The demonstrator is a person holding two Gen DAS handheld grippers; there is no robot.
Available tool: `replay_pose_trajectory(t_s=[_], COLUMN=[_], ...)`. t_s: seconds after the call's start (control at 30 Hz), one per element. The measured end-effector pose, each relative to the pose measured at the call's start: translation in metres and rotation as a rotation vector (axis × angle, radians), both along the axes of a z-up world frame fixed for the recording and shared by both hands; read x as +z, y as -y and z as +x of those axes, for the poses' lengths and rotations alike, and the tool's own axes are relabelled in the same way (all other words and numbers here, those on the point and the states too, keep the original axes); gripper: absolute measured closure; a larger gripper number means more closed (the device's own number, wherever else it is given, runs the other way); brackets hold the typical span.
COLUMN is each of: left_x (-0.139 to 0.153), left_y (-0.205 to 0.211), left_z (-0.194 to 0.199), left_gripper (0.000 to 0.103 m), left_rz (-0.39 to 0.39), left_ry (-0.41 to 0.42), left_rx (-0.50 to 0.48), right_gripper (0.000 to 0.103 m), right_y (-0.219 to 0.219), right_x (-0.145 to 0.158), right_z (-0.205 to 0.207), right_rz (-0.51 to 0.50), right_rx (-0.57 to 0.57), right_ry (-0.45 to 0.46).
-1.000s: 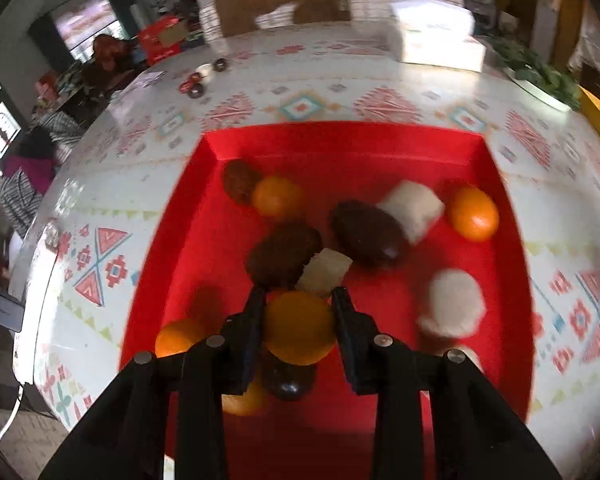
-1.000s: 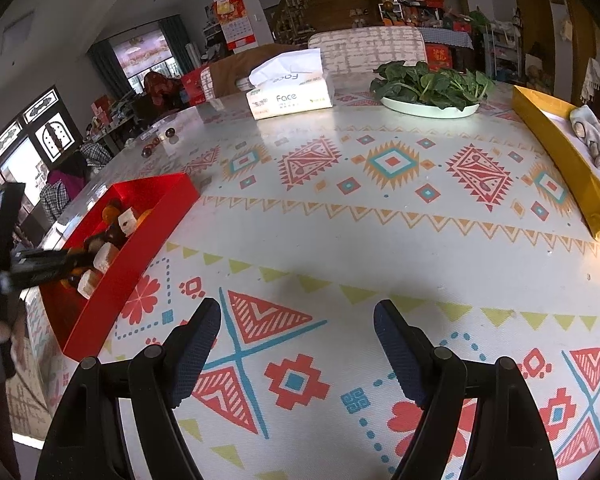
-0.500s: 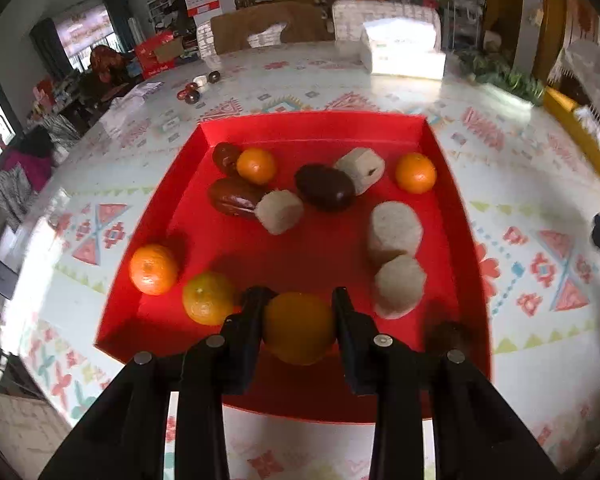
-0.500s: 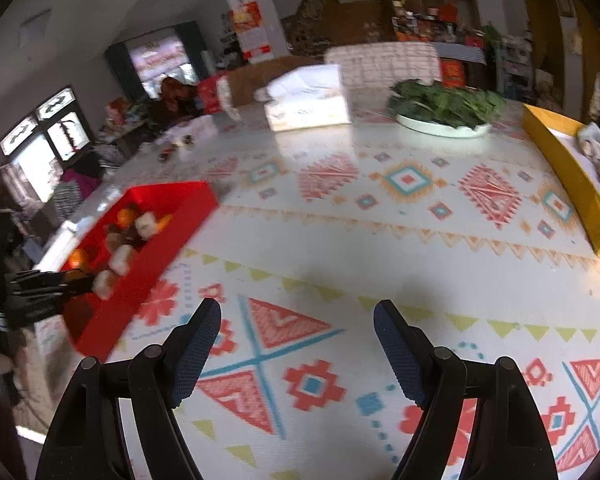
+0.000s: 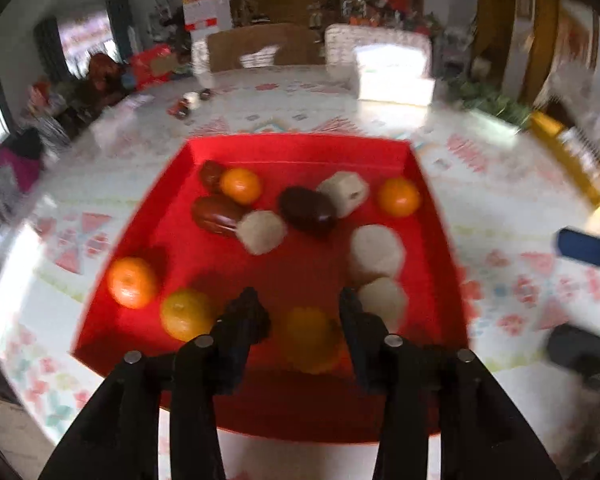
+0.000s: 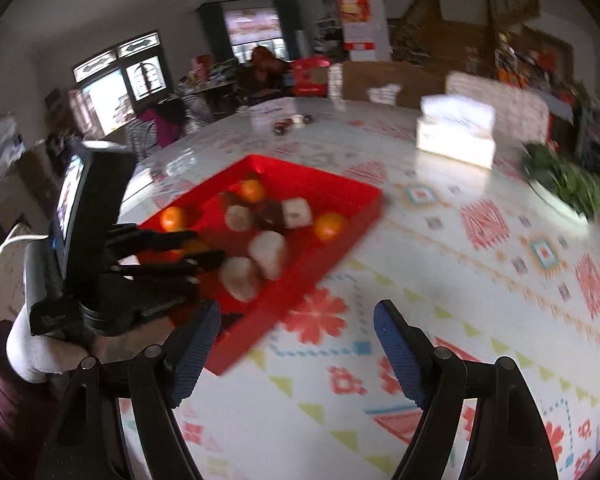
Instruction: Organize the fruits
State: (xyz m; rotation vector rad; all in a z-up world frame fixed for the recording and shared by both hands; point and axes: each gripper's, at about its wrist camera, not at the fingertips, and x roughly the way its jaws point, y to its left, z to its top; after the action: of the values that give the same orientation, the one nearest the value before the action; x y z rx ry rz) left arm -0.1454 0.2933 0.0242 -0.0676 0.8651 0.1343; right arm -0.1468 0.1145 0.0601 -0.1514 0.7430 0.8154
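Left gripper [image 5: 300, 308]: jaws parted wider than the orange [image 5: 310, 338] sitting between them; gaps visible on both sides, so it reads as let go, not clamped. The frame is blurred, so contact with either finger can't be ruled out. The orange lies low at the near end of the red tray [image 5: 300, 148].

Right gripper [image 6: 296, 344]: wide open, holding nothing, hovering over the patterned desk [image 6: 480, 320] just right of the tray's near corner.

My read on the step: a placement in the near row is finishing. Next move calls for lifting the left gripper straight back, clear of the orange, without nudging it, then going for another orange farther in.

Just left of the left gripper: two oranges [image 5: 186, 314] [image 5: 132, 282] side by side along the tray's left wall, so a row seems to be forming. Just right of it: two pale cut chunks [image 5: 382, 302] [image 5: 376, 254], the nearer one close beside the right finger, a likely bump on retreat.

Farther ahead: dark brown fruits [image 5: 307, 210] [image 5: 216, 212] mixed with pale chunks [image 5: 262, 232] [image 5: 346, 192], and two more oranges [image 5: 241, 185] [image 5: 399, 197] near the far wall. These are crowded against neighbours, so a clean approach needs care.

Beyond the tray: tissue box [image 5: 394, 76], greens on a plate [image 6: 568, 184], yellow tray [image 5: 568, 160], all well apart.
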Motion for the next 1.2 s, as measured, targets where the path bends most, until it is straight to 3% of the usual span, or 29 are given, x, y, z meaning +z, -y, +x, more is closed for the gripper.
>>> replay_pose_trajectory(t_s=[0.13,0.3,0.4,0.53,0.77,0.93,1.2], left_x=[0.004,0.026,0.038,0.048,0.051,0.05,0.053], left_y=[-0.007,-0.019,-0.017,-0.009,0.006,0.013,0.036], left_z=[-0.01,-0.033,-0.05,-0.066,-0.078,-0.082,-0.085], left_gripper=[0.041,0.026,0.024,0.004,0.0,0.0,0.0], left_rz=[-0.047,-0.026,0.041,0.129,0.285,0.293,0.284], left_ry=[0.048,0.167,0.241,0.303,0.307,0.277,0.258], left_rx=[0.04,0.148,0.226,0.311,0.419,0.465,0.439], right_gripper=[0.02,0.02,0.02,0.02,0.019,0.015,0.013], right_y=[-0.008,-0.001,0.003,0.002,0.001,0.003,0.011], right_x=[0.001,-0.003,-0.011,-0.022,-0.023,-0.018,-0.01], right_z=[-0.006,-0.006,-0.004,0.001,-0.013,-0.031,-0.05], right_rz=[-0.027,-0.051,-0.072,-0.106,-0.158,-0.158,-0.145], right_rx=[-0.007,-0.069,-0.106,-0.152,-0.165,-0.144,-0.132], right_ry=[0.051,0.052,0.032,-0.013,0.031,0.081,0.126])
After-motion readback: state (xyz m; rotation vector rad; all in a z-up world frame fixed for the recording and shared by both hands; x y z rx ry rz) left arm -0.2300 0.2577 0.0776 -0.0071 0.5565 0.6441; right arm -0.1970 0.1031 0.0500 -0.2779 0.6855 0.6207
